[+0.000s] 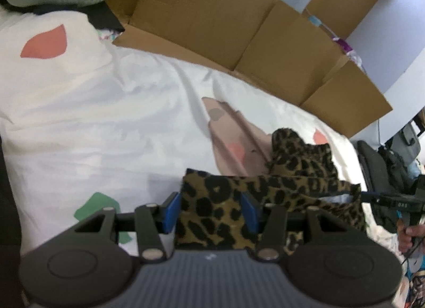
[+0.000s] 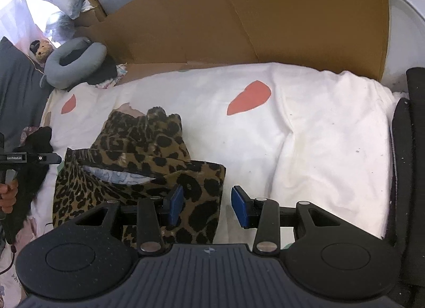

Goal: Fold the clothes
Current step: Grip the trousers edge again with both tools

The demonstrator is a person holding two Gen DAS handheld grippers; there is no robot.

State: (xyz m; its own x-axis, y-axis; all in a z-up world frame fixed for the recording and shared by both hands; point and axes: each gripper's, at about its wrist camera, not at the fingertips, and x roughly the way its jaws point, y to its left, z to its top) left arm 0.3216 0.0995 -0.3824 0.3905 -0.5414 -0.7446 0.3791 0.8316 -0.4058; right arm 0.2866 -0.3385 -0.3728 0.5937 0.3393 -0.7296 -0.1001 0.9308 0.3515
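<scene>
Straddling leopard-print garment point(image 1: 220, 201) – left hand-held gripper point(image 1: 211, 212) agape (unclamped); right hand-held gripper point(image 2: 207, 208) agape; garment stretches left–right.

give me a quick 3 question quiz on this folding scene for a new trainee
1. True or false: the left gripper has leopard-print garment between its open fingers.
2. What stands behind the white duvet? A) wooden headboard B) cardboard box C) mirror
3. Fill in: in the right wrist view, the right gripper is open, and its left finger lies over the garment while the other is over the ____.

Key:
1. True
2. B
3. duvet
</scene>
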